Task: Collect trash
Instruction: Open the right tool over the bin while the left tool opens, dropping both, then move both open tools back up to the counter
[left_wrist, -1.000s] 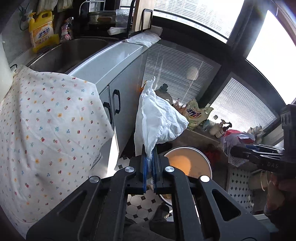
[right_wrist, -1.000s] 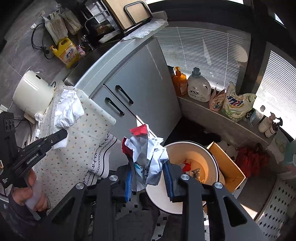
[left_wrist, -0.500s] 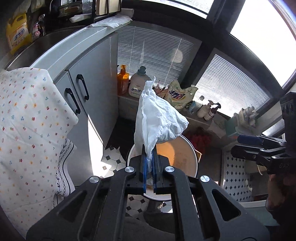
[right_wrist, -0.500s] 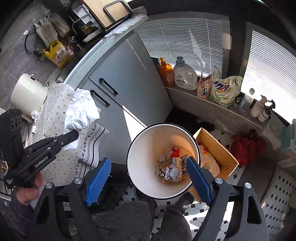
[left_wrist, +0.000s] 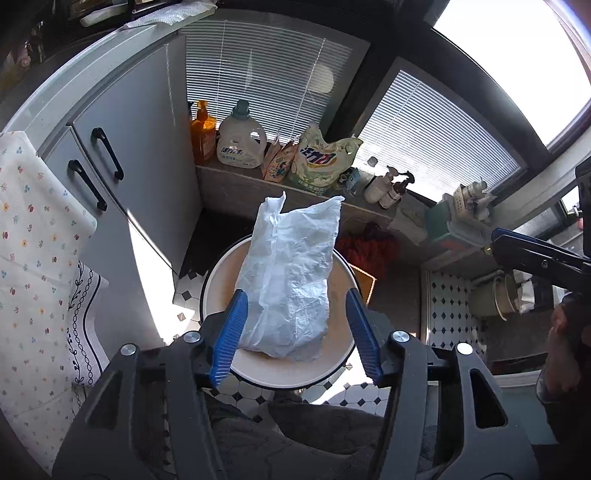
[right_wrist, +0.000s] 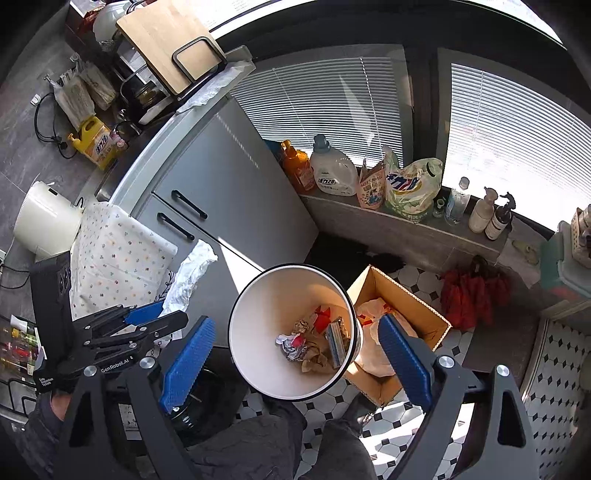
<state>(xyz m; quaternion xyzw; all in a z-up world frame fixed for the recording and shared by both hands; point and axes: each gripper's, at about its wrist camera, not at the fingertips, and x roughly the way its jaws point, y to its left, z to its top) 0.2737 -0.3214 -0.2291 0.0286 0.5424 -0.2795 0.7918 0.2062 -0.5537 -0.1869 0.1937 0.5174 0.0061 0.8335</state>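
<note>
A crumpled white paper (left_wrist: 291, 280) hangs between the blue pads of my left gripper (left_wrist: 295, 332), right above the round white bin (left_wrist: 221, 280). The left jaws are opening; the paper leans on the left pad and nothing presses on it. My right gripper (right_wrist: 295, 363) hovers over the same bin (right_wrist: 266, 314), its jaws opening wide with nothing between them. Wrappers and foil scraps (right_wrist: 314, 339) lie on the bin's bottom. In the right wrist view the left gripper (right_wrist: 159, 317) and its paper (right_wrist: 188, 277) sit left of the bin. The right gripper (left_wrist: 517, 251) pokes in at the left wrist view's right edge.
A cardboard box (right_wrist: 406, 314) with a plastic bag stands against the bin's right side. A grey cabinet (right_wrist: 229, 192) and a floral cloth (right_wrist: 118, 258) are to the left. Detergent bottles (right_wrist: 332, 173) line a low ledge behind. The person's legs (right_wrist: 258, 443) stand below on tiled floor.
My right gripper let go of its bundle of wrappers, which now lies in the bin, and spread wide. My left gripper moved over the bin and parted its pads around the white paper.
</note>
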